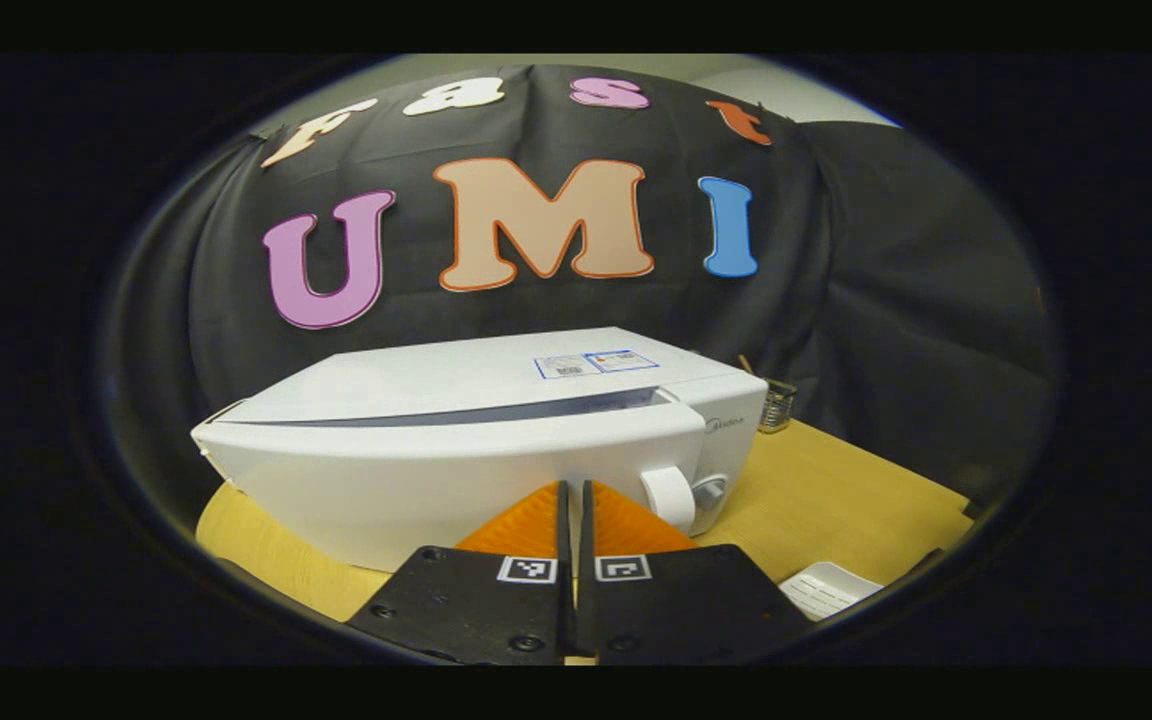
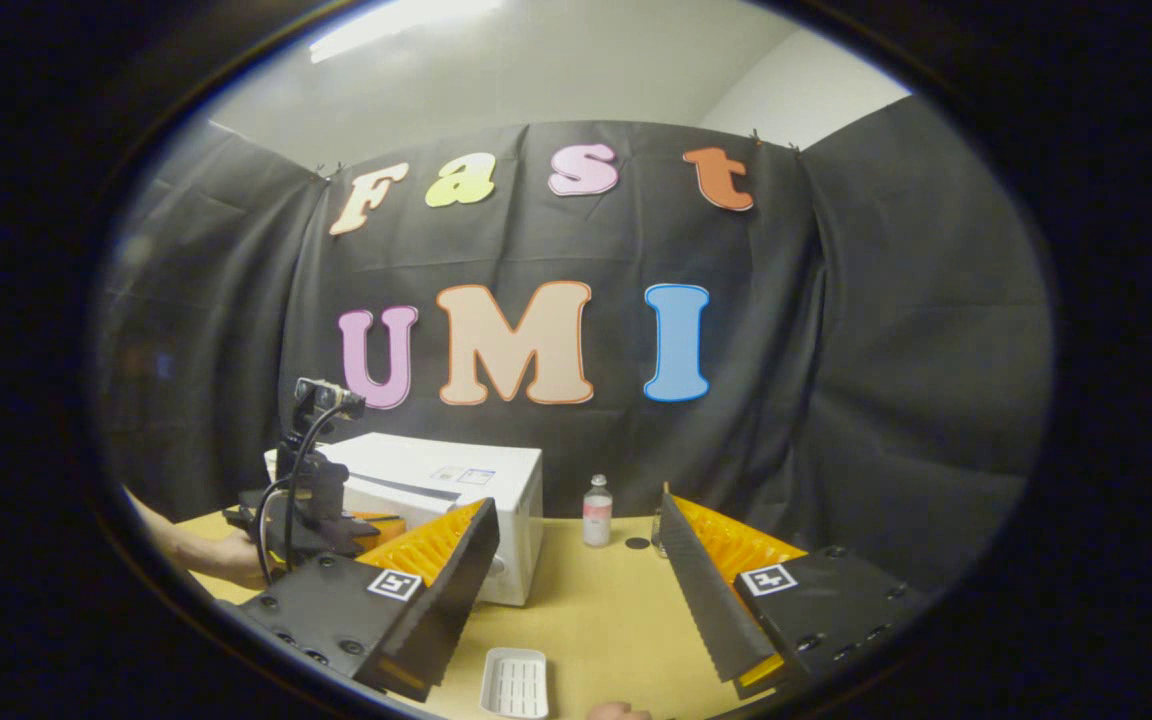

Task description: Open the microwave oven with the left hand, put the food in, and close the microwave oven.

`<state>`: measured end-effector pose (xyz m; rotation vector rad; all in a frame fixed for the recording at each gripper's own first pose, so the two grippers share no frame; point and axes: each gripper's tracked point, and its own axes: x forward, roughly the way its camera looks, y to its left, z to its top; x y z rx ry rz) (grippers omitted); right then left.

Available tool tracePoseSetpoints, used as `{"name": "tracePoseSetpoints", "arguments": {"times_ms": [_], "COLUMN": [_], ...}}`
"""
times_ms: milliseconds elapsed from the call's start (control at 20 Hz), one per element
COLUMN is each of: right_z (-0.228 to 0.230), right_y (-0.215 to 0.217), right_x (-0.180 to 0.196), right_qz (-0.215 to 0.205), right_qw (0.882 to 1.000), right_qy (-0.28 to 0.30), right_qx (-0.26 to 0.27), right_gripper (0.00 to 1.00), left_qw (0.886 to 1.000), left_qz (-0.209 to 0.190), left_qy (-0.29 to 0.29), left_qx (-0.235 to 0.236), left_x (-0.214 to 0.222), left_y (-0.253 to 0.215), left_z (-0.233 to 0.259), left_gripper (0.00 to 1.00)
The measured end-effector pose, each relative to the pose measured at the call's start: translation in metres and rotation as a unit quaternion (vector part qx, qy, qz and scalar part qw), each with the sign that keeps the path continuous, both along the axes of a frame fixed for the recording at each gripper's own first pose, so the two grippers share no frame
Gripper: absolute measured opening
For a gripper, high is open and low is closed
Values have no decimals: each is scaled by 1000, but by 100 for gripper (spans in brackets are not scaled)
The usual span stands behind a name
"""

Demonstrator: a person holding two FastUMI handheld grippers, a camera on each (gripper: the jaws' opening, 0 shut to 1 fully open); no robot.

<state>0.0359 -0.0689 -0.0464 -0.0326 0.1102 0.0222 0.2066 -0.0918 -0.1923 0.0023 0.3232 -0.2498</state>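
The white microwave [image 1: 456, 440] stands on the wooden table [image 1: 836, 490] with its door closed. My left gripper [image 1: 573, 487] is shut with nothing between its fingers, its tips right up at the door's front, just left of the two round knobs [image 1: 671, 497]. I cannot tell whether they touch the door. A white ribbed tray [image 2: 516, 682] lies on the table at the near edge. My right gripper [image 2: 576, 505] hangs open and empty above the table, right of the microwave [image 2: 476, 480]. The left gripper [image 2: 386, 521], held by a hand [image 2: 221, 555], shows at the microwave's front.
A small clear bottle [image 2: 596, 510] and a dark round spot [image 2: 637, 543] sit at the back of the table [image 2: 596, 610], right of the microwave. A small metal jar [image 1: 778, 405] stands behind the microwave's right corner. The black cloth wall closes the back and sides.
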Motion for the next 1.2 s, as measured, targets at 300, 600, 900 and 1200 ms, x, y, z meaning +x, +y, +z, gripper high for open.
{"name": "tracePoseSetpoints", "arguments": {"times_ms": [300,600,900,1200], "right_z": [-2,-8,-8,-8], "right_y": [0,9,4,-8], "right_x": [6,13,11,8], "right_qz": [-5,1,-2,-16], "right_qw": [1000,1000,1000,1000], "right_qy": [4,8,8,9], "right_qx": [1,4,-1,2], "right_gripper": [95,95,95,94], "left_qw": [1000,1000,999,999], "left_qz": [6,3,11,21], "left_qy": [3,2,13,-25], "left_qx": [-21,-28,-34,-24], "left_x": [11,13,22,12], "left_y": [-5,-12,-9,1], "left_z": [1,-2,-6,24], "left_gripper": [0,0,0,0]}}
